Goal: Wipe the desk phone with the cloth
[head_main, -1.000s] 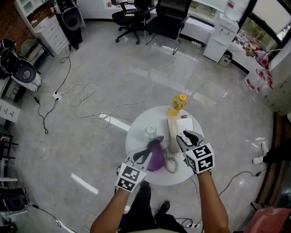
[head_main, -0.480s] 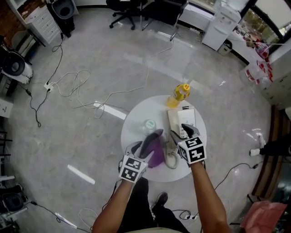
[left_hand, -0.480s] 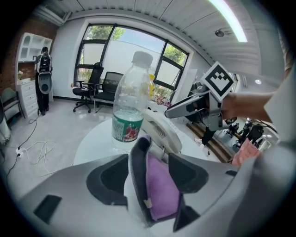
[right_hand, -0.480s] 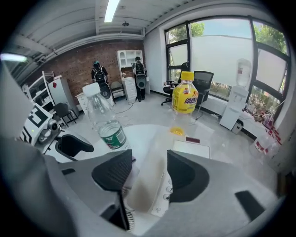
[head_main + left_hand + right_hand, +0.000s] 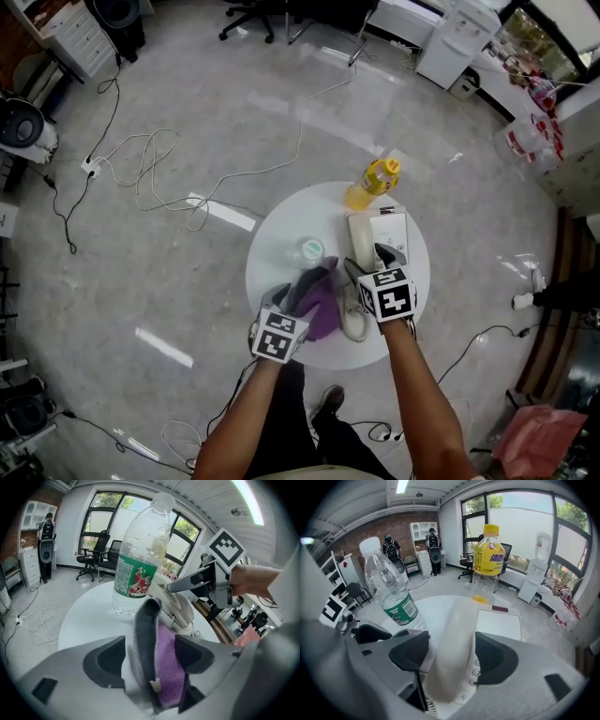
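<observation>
A beige desk phone (image 5: 379,236) sits on the round white table (image 5: 277,253), its handset (image 5: 454,644) resting on the left side of the base (image 5: 499,624). My right gripper (image 5: 366,261) straddles the handset's near end, its jaws opening, pads beside the handset without pressing (image 5: 450,654). A purple cloth with a grey backing (image 5: 320,307) stands folded between the jaws of my left gripper (image 5: 302,292). Those jaws are opening too, and a gap shows at the left pad (image 5: 150,649). The cloth (image 5: 169,667) lies just left of the phone's coiled cord.
A clear water bottle with a green label (image 5: 140,559) stands just beyond the cloth (image 5: 310,250). A yellow drink bottle (image 5: 373,179) stands at the table's far edge behind the phone. Cables trail over the floor at the left; office chairs stand farther off.
Both grippers' jaws have spread wider. The left gripper's pinch on the cloth has loosened, and the right gripper has settled over the handset's near end.
</observation>
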